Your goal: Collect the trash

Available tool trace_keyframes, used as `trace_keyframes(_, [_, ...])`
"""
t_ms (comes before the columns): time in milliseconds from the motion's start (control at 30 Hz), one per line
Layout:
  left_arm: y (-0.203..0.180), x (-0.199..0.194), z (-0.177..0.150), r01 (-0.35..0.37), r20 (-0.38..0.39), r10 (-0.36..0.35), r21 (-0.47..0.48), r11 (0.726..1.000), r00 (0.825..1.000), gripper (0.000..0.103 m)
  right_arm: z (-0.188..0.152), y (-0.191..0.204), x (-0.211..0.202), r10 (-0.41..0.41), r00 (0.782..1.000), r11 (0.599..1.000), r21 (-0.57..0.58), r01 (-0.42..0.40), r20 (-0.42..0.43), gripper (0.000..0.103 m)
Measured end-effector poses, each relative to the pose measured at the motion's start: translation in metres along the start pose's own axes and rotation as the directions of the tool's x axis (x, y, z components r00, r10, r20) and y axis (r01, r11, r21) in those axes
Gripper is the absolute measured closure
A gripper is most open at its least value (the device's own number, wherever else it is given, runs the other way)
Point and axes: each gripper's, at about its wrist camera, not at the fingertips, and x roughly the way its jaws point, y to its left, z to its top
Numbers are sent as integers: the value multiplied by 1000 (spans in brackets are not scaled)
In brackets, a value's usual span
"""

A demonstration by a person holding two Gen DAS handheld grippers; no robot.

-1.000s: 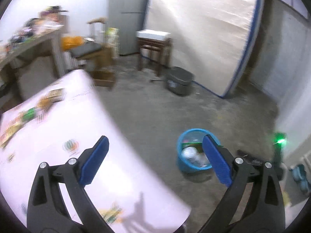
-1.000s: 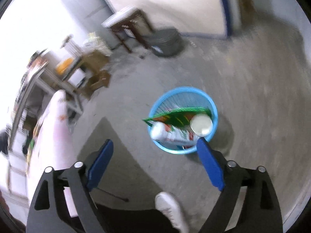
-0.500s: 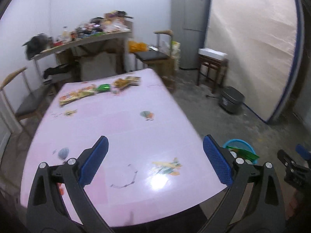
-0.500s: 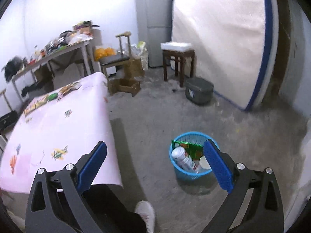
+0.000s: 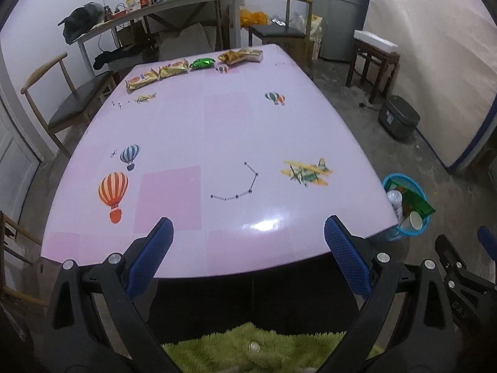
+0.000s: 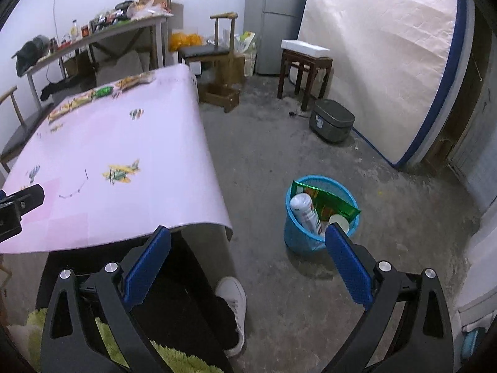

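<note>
Pink vinyl covers the table (image 5: 217, 143) in front of me, and it is bare except for a row of snack packets along its far edge: two gold packets (image 5: 157, 74) toward the far left corner, a green wrapper (image 5: 202, 63) at the middle of that edge, and another gold packet (image 5: 240, 56) toward the far right corner. Those are the trash left to gather, as I read it. The blue basket (image 6: 320, 217) stands on the concrete floor off the table's near right corner, already holding a white bottle (image 6: 306, 213), a green packet (image 6: 329, 200) and a paper cup (image 6: 340, 221). My left gripper (image 5: 248, 250) hangs over the near edge of the table with its jaws spread wide and nothing between them; my right gripper (image 6: 247, 256) has just finished opening, its jaws are also wide and empty, and it looks down at the floor between the table and the basket. So I judge I am between drops, turning to fetch the next piece. The next move calls for a long reach across the whole table to its far edge, lowering one gripper flat over a packet. The packets look thin and slick, so I would close on a crimped end rather than the flat face.
</note>
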Motion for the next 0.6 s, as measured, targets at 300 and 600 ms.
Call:
trace_keyframes(300, [-7,-4,-5,-2,-8,2,8,1000,1000,9,-2,-6,2,-16,1000,1000,9,16,-3,6])
trace_keyframes(600, [-10,-7,-6,-8,-11,8,14,1000,1000,9,-2,-10,5,-19,1000,1000,13,19,-7,6])
